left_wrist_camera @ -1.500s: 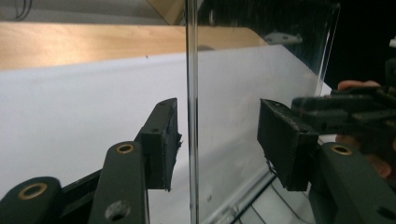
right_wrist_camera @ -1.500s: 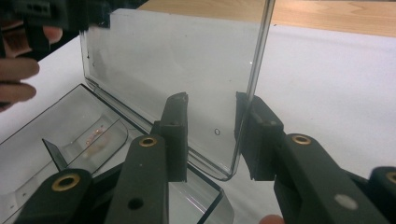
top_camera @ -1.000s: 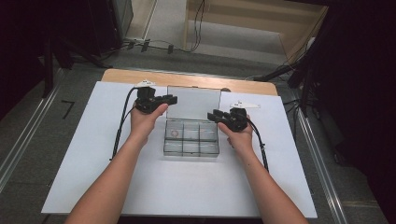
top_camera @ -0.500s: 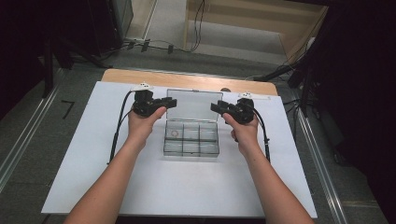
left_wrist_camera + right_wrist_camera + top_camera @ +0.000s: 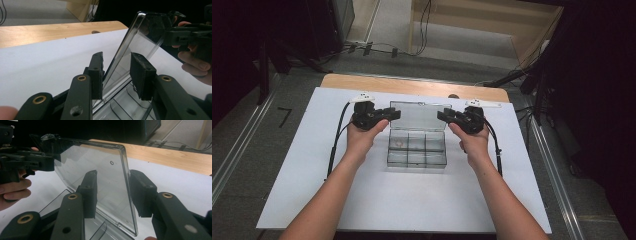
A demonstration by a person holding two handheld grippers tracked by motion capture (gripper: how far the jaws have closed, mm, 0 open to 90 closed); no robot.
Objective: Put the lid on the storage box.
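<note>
A clear plastic compartment box sits mid-table on the white board, its lid raised and leaning back. My left gripper reaches in from the left and straddles the lid's left edge. Its pads stand apart, and the far pad is clear of the plastic. My right gripper comes from the right. Its jaws have just been closing around the lid's right edge, which runs between the pads with a gap showing. Each gripper view shows the other gripper at the lid's opposite side.
The white board covers the table, with a wooden strip along its far edge. A small reddish ring lies in a back-left compartment. Black cables trail from both grippers beside the forearms. Cables and a wooden panel lie on the floor beyond.
The right hand has risen and moved away from the box's side to the lid's right edge. The lid now stands steeper. The left hand has hardly moved.
</note>
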